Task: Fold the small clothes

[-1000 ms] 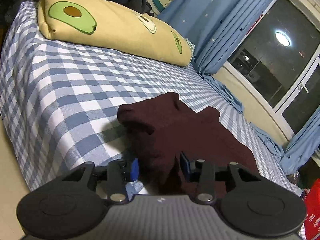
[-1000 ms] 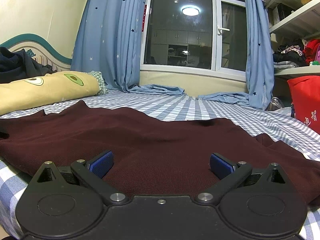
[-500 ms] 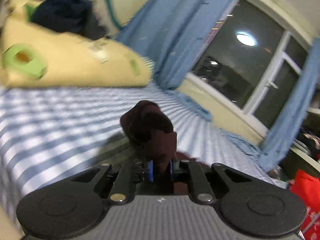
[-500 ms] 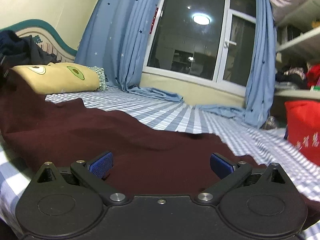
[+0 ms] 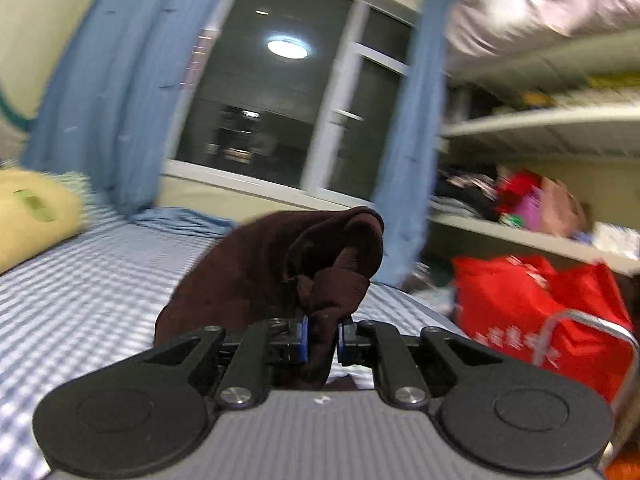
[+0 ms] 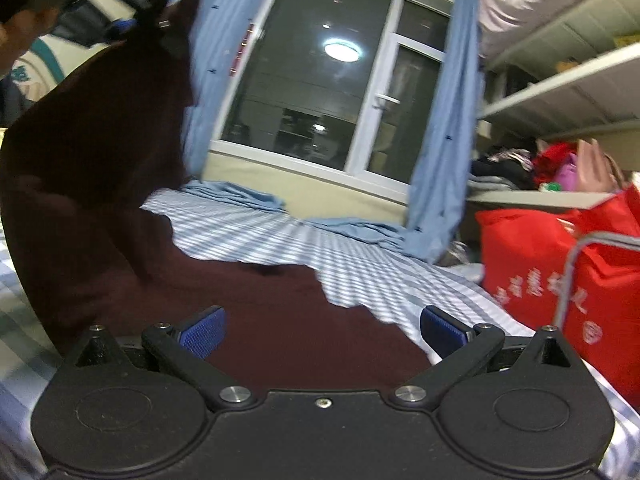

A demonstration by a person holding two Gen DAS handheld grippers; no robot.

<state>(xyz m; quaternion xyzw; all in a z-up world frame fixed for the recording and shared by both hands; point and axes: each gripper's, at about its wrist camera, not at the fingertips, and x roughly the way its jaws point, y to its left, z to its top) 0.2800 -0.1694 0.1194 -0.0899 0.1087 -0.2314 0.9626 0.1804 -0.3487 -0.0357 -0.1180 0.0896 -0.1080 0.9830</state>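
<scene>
I see the bed [image 6: 360, 264] first, its blue-and-white checked sheet running back to the wall under the window [image 6: 320, 80], with blue curtains [image 5: 100, 92] pooling on the bed's far edge. Much of the left wrist view is smeared by motion, so the shelves [image 5: 540, 120] on the right and what sits on them are only coloured blobs to me. A red bag [image 6: 560, 264] stands off the bed's right side; it carries white characters, but I cannot read them through the blur. A yellow pillow [image 5: 32, 216] lies toward the bed's left end, cut off by the frame.

The dark maroon garment [image 6: 260, 320] covers the near part of the bed in the right wrist view, and its left portion rises in a tall sheet toward the top left corner, hiding the wall behind it. Up there I make out a hand [image 6: 20, 28], partly cut off, and the blue pads of the other tool pinching the cloth's top.

My left gripper [image 5: 321, 338] has just been closing and is clenched on a bunched fold of the garment, which bulges up just ahead of its pads. My right gripper [image 6: 322, 326] stands spread wide, grasping nothing, with the flat cloth lying beneath and ahead of its fingers [image 6: 202, 330].
</scene>
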